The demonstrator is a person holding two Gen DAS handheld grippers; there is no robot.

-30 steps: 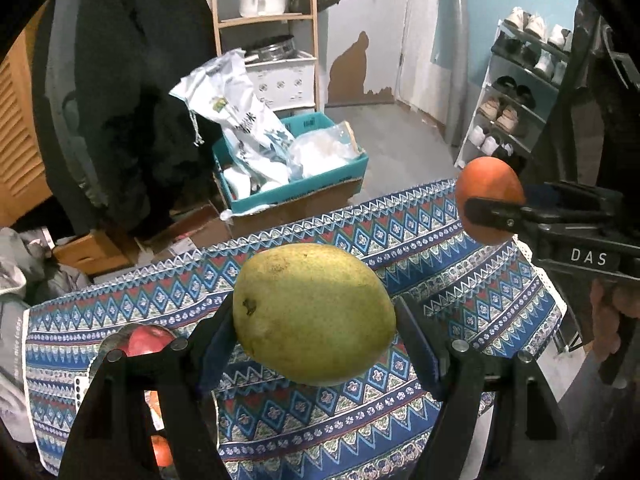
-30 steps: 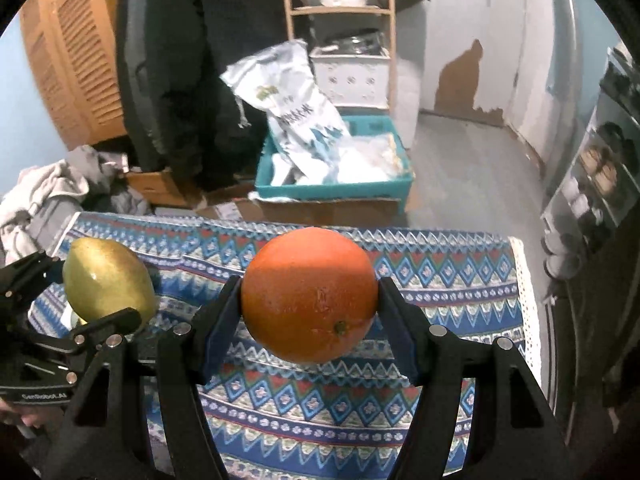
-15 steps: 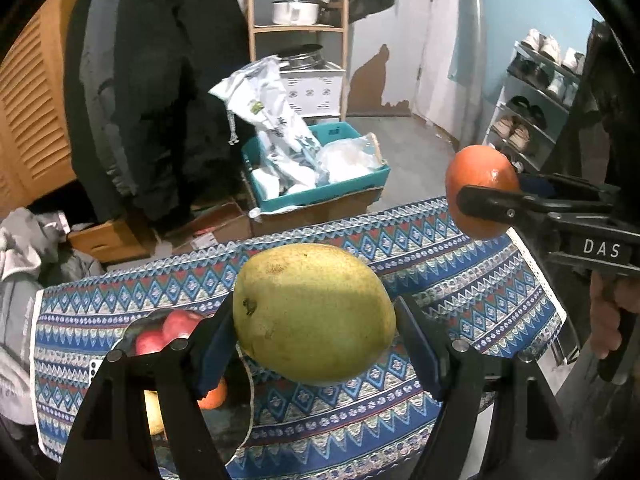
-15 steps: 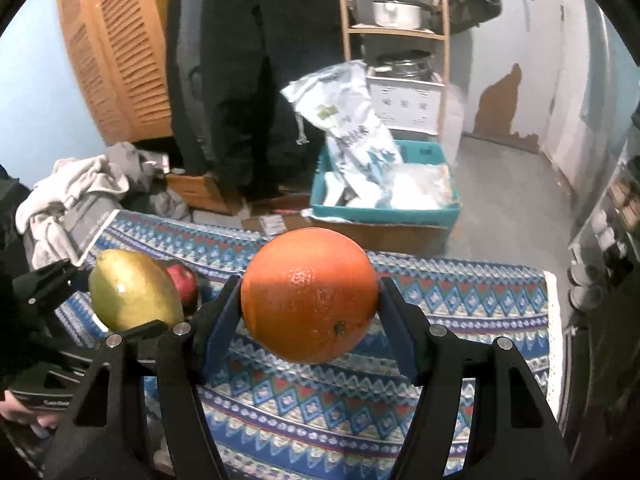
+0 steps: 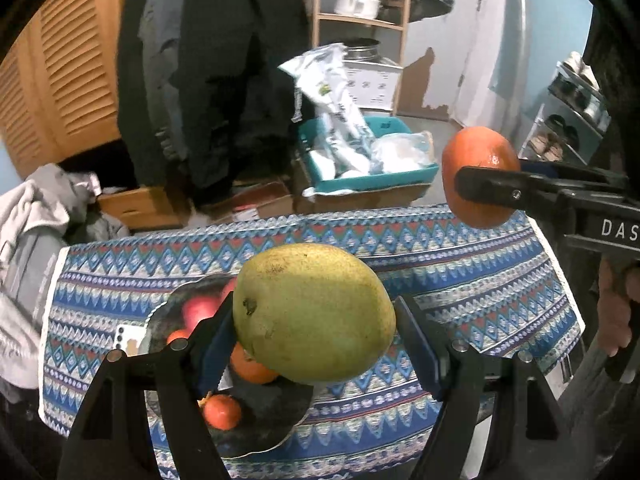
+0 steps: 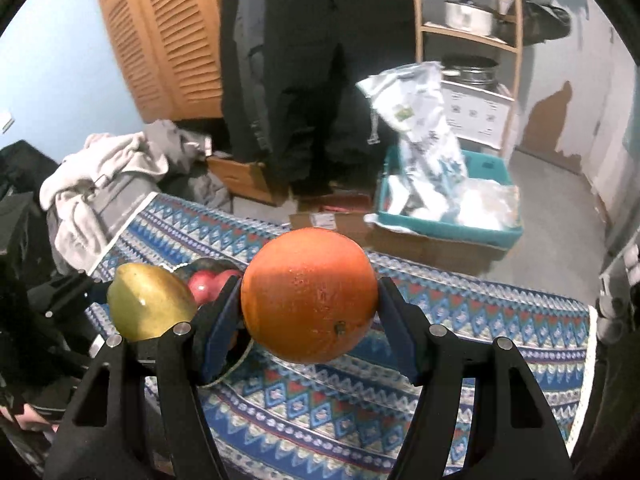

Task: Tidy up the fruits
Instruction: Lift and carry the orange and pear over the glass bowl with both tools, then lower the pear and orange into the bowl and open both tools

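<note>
Black left gripper [image 5: 316, 340] clamps a mango [image 5: 314, 312], tilted down over the bowl [image 5: 160, 320].

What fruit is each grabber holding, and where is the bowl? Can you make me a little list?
left gripper: shut on the green mango
right gripper: shut on the orange
both fruits: held in the air above the patterned cloth
dark bowl: on the cloth, under the mango
in the bowl: red apples and small orange fruits
</note>
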